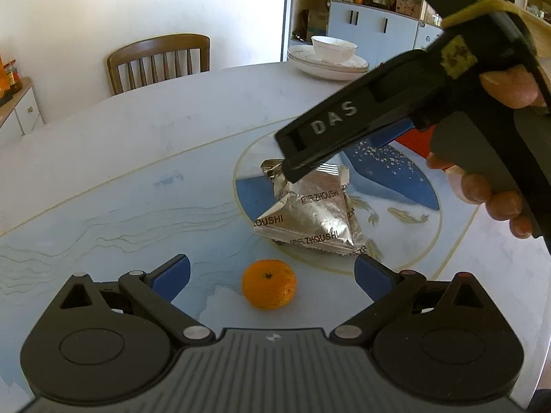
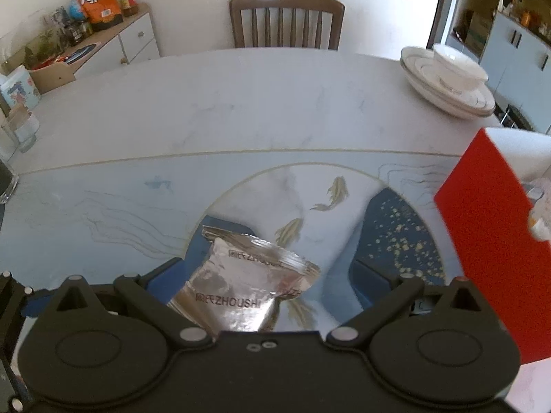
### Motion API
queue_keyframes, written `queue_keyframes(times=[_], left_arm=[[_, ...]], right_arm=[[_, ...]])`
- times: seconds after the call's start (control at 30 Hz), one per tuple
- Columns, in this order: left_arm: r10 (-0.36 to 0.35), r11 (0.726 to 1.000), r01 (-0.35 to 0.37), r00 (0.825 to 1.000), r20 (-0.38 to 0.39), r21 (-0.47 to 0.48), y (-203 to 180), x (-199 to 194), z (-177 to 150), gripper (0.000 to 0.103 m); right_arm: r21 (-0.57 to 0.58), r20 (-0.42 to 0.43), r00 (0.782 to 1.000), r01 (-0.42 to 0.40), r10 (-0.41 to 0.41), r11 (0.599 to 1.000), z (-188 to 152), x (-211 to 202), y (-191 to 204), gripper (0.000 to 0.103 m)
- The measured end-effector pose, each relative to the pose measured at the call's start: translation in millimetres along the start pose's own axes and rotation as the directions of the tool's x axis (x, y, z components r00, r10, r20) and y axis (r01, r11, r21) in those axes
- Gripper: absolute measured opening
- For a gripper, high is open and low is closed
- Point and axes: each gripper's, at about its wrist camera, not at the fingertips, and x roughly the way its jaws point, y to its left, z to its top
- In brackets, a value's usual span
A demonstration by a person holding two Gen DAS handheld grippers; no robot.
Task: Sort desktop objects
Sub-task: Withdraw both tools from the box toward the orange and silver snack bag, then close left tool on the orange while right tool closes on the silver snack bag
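Painted round table [image 1: 137, 158]: your left gripper [image 1: 272, 277] gapes wide around the firm tangerine [image 1: 268, 288]; right gripper [image 2: 267, 272], equally spread, straddles the light, crinkly foil pouch [image 2: 241, 285] — pinch its sealed edge.

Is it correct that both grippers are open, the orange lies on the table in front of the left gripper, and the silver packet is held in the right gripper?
Not quite. The silver packet lies free on the table between the open fingers of the right gripper, as the right wrist view shows. The left gripper is open, with the orange before it.
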Motion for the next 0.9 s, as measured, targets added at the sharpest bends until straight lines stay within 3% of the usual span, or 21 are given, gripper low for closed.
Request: queue_keyframes(times=[0.5,0.9], left_arm=[[-0.024,1.0,0.024,1.0,-0.008,0.005,5.6,13.2,-6.0,0.102],[-0.01,1.0,0.011,1.0,-0.028,0.025,2.3,21.8,-8.8,0.099]], right_arm=[[0.068,-0.095,0.995,0.044,-0.038,0.997,-0.2,38.7,4.8,0.103],[0.045,-0.145,0.988,0.053,-0.046,0.998,-9.3,50.7,6.4,0.101]])
